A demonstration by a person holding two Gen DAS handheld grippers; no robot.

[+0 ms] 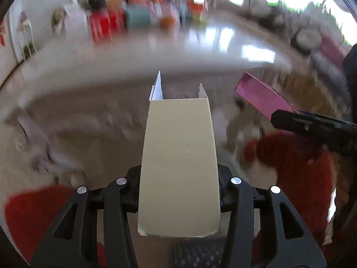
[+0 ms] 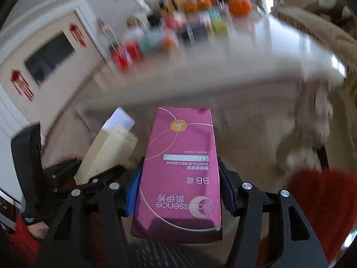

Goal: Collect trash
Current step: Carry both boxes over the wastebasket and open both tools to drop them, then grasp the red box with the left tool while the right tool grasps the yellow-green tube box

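My left gripper (image 1: pixel 179 178) is shut on a plain cream carton (image 1: pixel 178 156) whose torn open end points away from the camera. My right gripper (image 2: pixel 179 178) is shut on a magenta BB-cream box (image 2: pixel 180 167), its blue-padded fingers (image 2: pixel 132 192) pressing both long sides. In the left wrist view the magenta box (image 1: pixel 263 98) shows at the right, held in a black finger (image 1: pixel 312 125) of the right gripper. From the right wrist the cream carton (image 2: pixel 107 149) shows at the left. Both boxes hang in front of the table's near edge. The background is smeared by motion.
A white glossy table (image 1: pixel 133 67) (image 2: pixel 200 73) spans the view, with several blurred colourful items at its far end. A beige fluffy throw (image 2: pixel 312 33) hangs at the right. Red seats (image 1: pixel 294 156) (image 2: pixel 323 201) lie below. A person's dark sleeve (image 2: pixel 29 167) shows at the left.
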